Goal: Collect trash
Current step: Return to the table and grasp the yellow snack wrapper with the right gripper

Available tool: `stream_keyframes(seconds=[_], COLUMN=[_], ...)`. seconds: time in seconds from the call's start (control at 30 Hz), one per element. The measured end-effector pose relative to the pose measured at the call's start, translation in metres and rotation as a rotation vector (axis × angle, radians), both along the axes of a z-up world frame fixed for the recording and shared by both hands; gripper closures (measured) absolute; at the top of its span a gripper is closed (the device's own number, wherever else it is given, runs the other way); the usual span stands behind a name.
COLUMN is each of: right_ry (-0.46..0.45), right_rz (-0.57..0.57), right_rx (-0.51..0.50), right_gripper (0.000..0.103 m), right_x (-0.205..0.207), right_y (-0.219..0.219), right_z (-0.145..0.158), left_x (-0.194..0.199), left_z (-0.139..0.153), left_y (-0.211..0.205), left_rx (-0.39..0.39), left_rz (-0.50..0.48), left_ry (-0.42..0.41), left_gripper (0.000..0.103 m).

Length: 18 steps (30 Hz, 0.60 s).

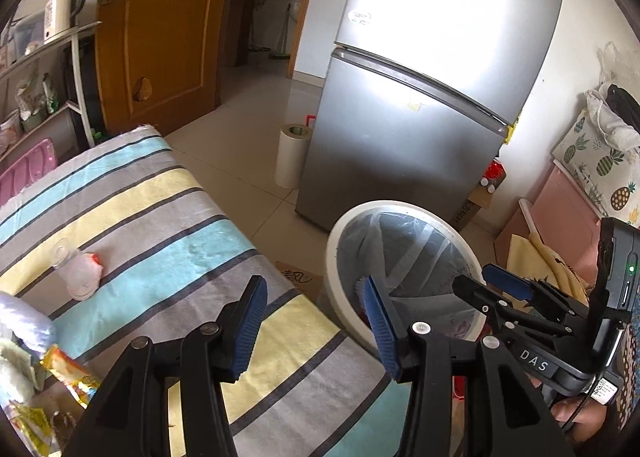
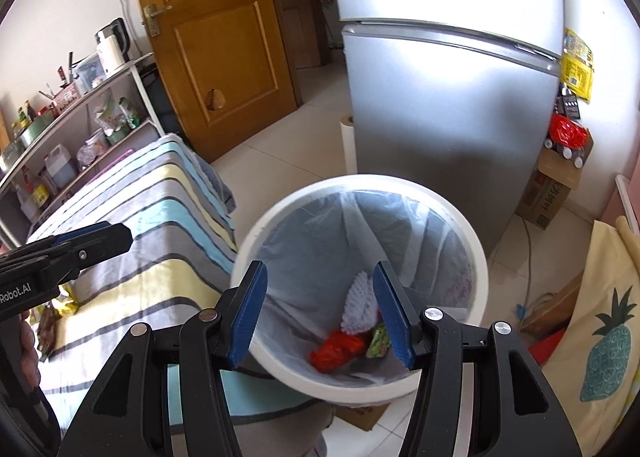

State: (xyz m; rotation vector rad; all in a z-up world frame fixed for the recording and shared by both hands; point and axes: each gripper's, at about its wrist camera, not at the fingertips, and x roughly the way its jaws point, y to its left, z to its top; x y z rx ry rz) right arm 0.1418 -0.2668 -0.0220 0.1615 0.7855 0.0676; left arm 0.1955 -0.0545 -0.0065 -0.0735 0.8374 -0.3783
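Both grippers are empty with fingers apart: right gripper [image 2: 320, 313] hangs over the bin [image 2: 256, 241], left gripper [image 1: 316, 321] sits nearer the leftover bottle [image 1: 76, 273], lying on the striped surface [image 1: 168, 193] off to its left.

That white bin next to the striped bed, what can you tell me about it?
The white bin is a round, open-topped tub that looks like plastic, lined with a thin translucent bag folded over its rim. It stands upright on the tiled floor, close beside the striped bed and in front of the silver fridge. At its bottom lie a red wrapper, a white foam net and a green packet. No gripper touches it.
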Motion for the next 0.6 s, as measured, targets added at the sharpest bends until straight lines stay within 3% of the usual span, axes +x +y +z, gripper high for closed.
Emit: stream_keyframes(seconds=[0.33,0.6], right_ry=[-0.035,-0.038], right_rz=[0.186,0.364], right_rx=[0.026,0.052], right_gripper=[0.047,0.047], right_x=[0.000,-0.001], right_y=[0.066,0.132], right_z=[0.010,0.009], left_x=[-0.043,-0.078], left_z=[0.015,0.009], left_y=[0.087,0.161], left_rx=[0.028,0.029], left_rz=[0.189,0.355], left_ry=[-0.043,-0.026], left_gripper=[0.052,0.049])
